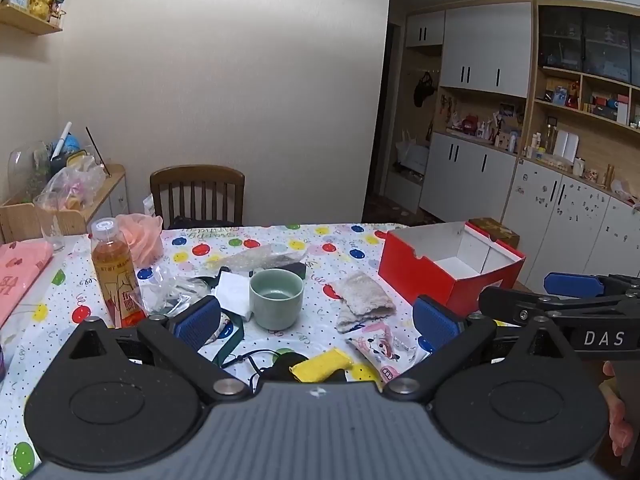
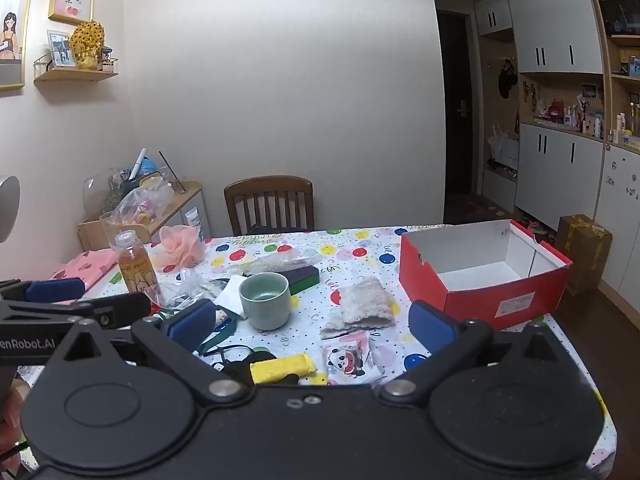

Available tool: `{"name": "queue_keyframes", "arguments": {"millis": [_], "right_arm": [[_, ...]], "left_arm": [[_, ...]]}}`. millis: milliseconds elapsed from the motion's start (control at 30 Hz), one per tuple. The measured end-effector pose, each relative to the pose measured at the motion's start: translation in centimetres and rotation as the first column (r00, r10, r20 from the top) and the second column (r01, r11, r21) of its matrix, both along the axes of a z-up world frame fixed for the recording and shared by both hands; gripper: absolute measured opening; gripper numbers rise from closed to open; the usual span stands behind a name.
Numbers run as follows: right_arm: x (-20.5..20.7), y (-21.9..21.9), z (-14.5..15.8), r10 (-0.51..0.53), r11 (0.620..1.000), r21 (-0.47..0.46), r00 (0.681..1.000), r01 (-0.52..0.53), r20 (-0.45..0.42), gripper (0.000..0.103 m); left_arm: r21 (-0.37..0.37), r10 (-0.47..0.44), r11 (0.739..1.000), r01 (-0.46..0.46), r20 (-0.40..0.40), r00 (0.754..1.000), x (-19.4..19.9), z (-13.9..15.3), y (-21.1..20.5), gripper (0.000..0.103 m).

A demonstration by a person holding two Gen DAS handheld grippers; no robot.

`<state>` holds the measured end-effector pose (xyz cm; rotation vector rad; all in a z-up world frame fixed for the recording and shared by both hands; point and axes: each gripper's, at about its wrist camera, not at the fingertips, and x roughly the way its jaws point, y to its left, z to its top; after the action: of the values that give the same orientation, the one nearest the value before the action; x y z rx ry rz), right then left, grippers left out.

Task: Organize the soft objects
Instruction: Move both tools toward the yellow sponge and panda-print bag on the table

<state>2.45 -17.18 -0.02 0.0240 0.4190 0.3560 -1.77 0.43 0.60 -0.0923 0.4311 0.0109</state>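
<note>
A fluffy beige cloth (image 1: 362,298) (image 2: 360,308) lies mid-table. A yellow sponge (image 1: 320,365) (image 2: 282,367) lies near the front edge beside a panda-print packet (image 1: 380,346) (image 2: 346,358). A pink mesh puff (image 1: 142,238) (image 2: 178,246) sits at the back left. An open red shoebox (image 1: 424,276) (image 2: 472,300) stands empty at the right. My left gripper (image 1: 316,322) and right gripper (image 2: 312,324) are both open and empty, held above the front edge. The right gripper also shows in the left wrist view (image 1: 576,286).
A green cup (image 1: 276,298) (image 2: 264,304), a tea bottle (image 1: 114,276) (image 2: 134,266), clear plastic wrap (image 1: 168,290), a green-black sponge (image 2: 304,276) and black cords (image 1: 260,360) clutter the table. A wooden chair (image 1: 198,196) stands behind it. A folded pink cloth (image 1: 18,272) lies far left.
</note>
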Motion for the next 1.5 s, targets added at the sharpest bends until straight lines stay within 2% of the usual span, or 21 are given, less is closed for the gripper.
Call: {"name": "queue_keyframes", "arguments": {"millis": [667,1500], "right_arm": [[-0.3,0.8,0.2,0.017,1.0,0.013,1.0,-0.017,-0.02,0.103],[-0.3,1.2,-0.7,0.036,0.997,0.068,0.997,-0.031,-0.063,0.103]], "left_arm": [[0.006,0.011,1.0,-0.011,-0.007,1.0,-0.4,0.0,0.9,0.103],[-0.013,0.055,0.998,-0.056,-0.059,0.997,-0.7,-1.0,2.0,0.103]]}}
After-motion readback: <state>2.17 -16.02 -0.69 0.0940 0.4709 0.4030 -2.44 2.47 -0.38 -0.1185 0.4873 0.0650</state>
